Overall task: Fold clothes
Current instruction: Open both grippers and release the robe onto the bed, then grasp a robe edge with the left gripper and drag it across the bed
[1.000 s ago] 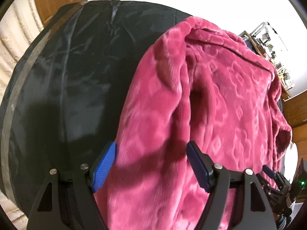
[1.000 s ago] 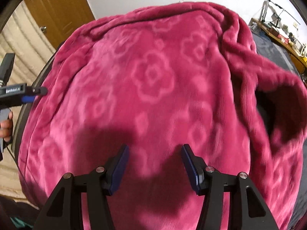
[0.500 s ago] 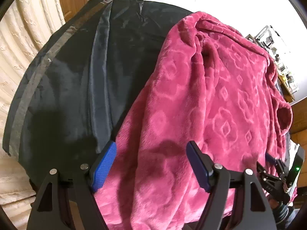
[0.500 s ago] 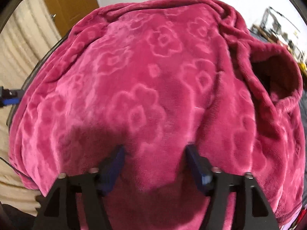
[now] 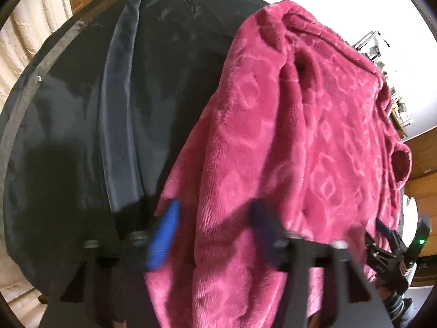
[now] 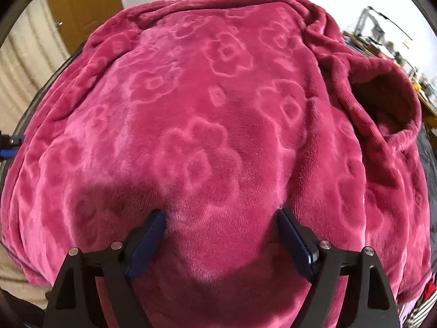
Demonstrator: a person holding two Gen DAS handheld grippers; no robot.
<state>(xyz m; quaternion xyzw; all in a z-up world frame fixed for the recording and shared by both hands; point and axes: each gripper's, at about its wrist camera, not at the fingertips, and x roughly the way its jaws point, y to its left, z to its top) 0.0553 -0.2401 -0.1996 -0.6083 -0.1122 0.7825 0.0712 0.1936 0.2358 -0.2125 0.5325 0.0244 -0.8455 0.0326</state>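
Observation:
A fluffy magenta garment with an embossed flower pattern (image 5: pixel 300 142) lies spread on a black cloth-covered table (image 5: pixel 95 95). It fills the right wrist view (image 6: pixel 218 125), with a sleeve opening (image 6: pixel 382 104) at the right. My left gripper (image 5: pixel 215 218) is open over the garment's near left edge; its left pad (image 5: pixel 164 235) sits beside the edge. My right gripper (image 6: pixel 221 221) is open, its pads pressed into the fabric near the front edge. The right gripper also shows at the lower right of the left wrist view (image 5: pixel 393 246).
A cream curtain (image 5: pixel 35 27) hangs at the left, with a wooden door (image 6: pixel 82 5) behind it. A white wall is at the back. Cluttered shelves (image 6: pixel 382 35) stand at the far right. The table's taped edge (image 5: pixel 30 82) runs along the left.
Both grippers have come down closer to the garment's near edge. The left view has shifted right and blurred with motion. Both stay open.

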